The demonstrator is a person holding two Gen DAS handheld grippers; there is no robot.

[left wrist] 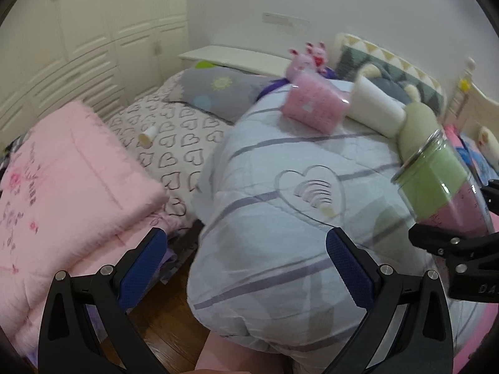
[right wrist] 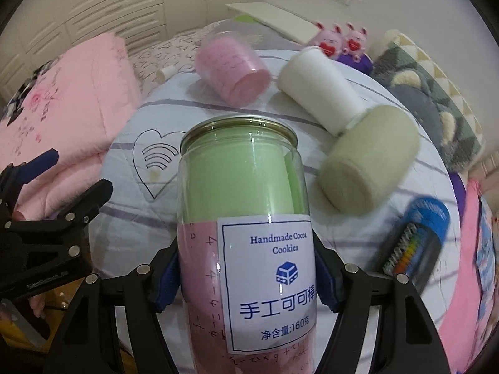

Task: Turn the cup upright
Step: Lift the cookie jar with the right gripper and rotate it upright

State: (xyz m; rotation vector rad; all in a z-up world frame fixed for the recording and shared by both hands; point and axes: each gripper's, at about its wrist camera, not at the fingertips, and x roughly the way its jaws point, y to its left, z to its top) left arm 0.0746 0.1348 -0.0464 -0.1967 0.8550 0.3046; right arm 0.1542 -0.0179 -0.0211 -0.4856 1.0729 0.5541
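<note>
The cup is a clear plastic can [right wrist: 243, 218] with a metal rim, green and pink paper inside and a white "Handmade Cocoa Cookies" label. My right gripper [right wrist: 246, 277] is shut on its lower body and holds it above the white striped quilt [right wrist: 389, 227], rim pointing away from the camera. In the left wrist view the same can [left wrist: 443, 184] shows tilted at the right edge, held by the black right gripper [left wrist: 458, 243]. My left gripper [left wrist: 246, 249] is open and empty over the quilt's [left wrist: 265, 218] near edge, left of the can.
On the quilt lie a pink cup [right wrist: 234, 68], a white cup [right wrist: 321, 87], an olive cup [right wrist: 365, 168] and a blue can [right wrist: 418, 237]. A folded pink blanket [left wrist: 62, 187] is at left. A small white bottle [left wrist: 148, 135] lies on the heart-print sheet. Pillows and plush toys [left wrist: 307, 59] are behind.
</note>
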